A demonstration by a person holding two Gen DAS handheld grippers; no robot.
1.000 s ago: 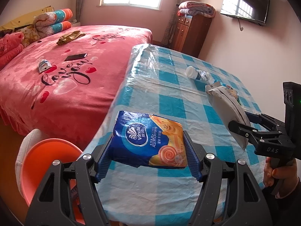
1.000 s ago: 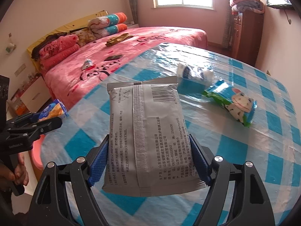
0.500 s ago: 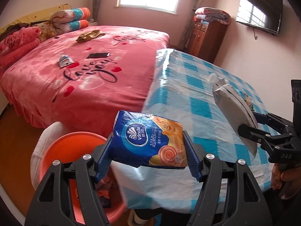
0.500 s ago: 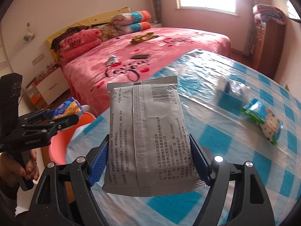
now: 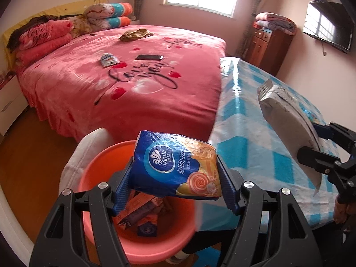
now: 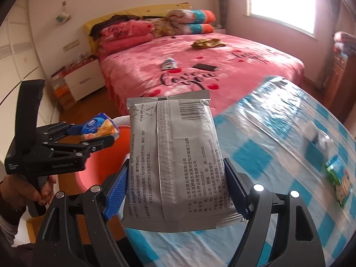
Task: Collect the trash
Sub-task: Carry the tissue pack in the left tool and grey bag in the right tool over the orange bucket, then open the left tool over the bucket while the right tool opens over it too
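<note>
We hold two pieces of trash at once. Our left gripper (image 5: 175, 188) has its blue pads clamped on both sides of a blue tissue pack (image 5: 175, 166), which hangs in the air directly above the orange bin (image 5: 93, 169) — cartons and wrappers already lie in the bottom of it. A white cushion (image 5: 89, 149) sits against the bin's far rim. Our right gripper (image 6: 175, 191) is closed on the lower part of a grey sachet (image 6: 175, 155), printed side toward the camera, held upright above the near edge of the blue-checked table (image 6: 278, 138), beside the bin. On the table, well apart from us, lie a green snack packet (image 6: 339, 179) and a blurred white bottle (image 6: 316, 133). The pink bed (image 5: 124, 75) beyond carries a phone (image 5: 149, 57) and a small packet (image 5: 108, 59).
</note>
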